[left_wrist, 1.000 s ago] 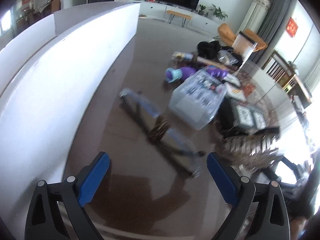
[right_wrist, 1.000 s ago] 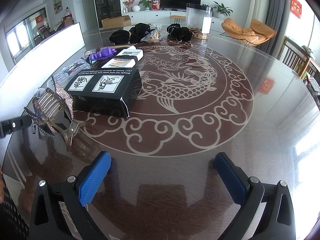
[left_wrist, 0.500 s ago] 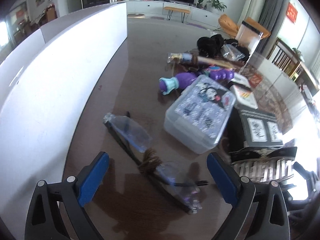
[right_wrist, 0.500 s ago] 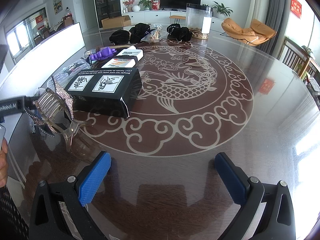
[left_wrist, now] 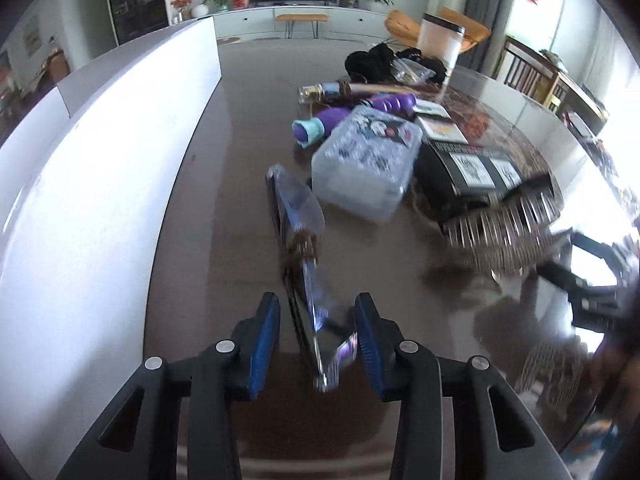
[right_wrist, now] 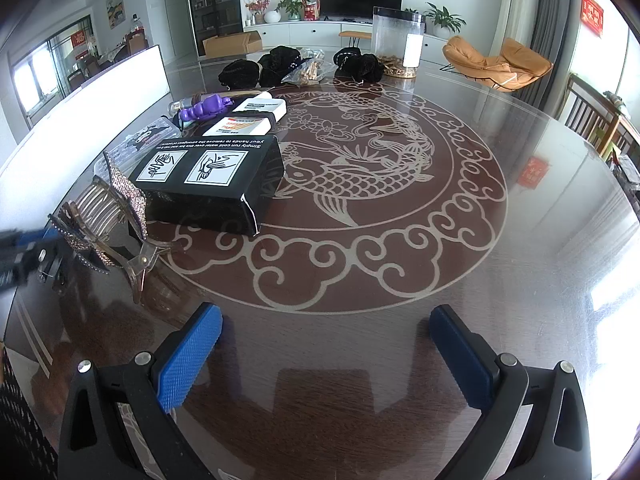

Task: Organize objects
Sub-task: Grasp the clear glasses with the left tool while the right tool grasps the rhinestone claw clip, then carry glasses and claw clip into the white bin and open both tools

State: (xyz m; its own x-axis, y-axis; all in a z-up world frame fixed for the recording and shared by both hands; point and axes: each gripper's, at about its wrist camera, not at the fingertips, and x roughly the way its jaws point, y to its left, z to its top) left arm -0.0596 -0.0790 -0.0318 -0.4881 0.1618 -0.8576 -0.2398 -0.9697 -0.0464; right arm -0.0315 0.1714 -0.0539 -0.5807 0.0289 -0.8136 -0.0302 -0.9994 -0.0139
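Note:
In the left wrist view my left gripper point(left_wrist: 316, 344) has its blue pads close on either side of the near end of a long clear plastic-wrapped item point(left_wrist: 304, 248) with a brown band around its middle. The jaws are narrowed around it; contact is blurred. Beyond lie a clear printed plastic box point(left_wrist: 366, 160), a purple bottle with a teal cap point(left_wrist: 320, 126), a black box point(left_wrist: 472, 176) and a rhinestone hair claw point(left_wrist: 500, 224). My right gripper point(right_wrist: 326, 354) is open and empty above the glossy table point(right_wrist: 520, 280), right of the black box point(right_wrist: 212, 180) and hair claw point(right_wrist: 104, 220).
A white panel point(left_wrist: 100, 152) runs along the table's left side. At the far end are black pouches point(right_wrist: 276, 66), white packets point(right_wrist: 248, 120), a purple toy point(right_wrist: 204, 108) and a clear canister point(right_wrist: 396, 42). Chairs stand to the right.
My left gripper has moved forward and down over the wrapped item and its jaws have closed from wide open to narrow around its near end. The right gripper has not moved.

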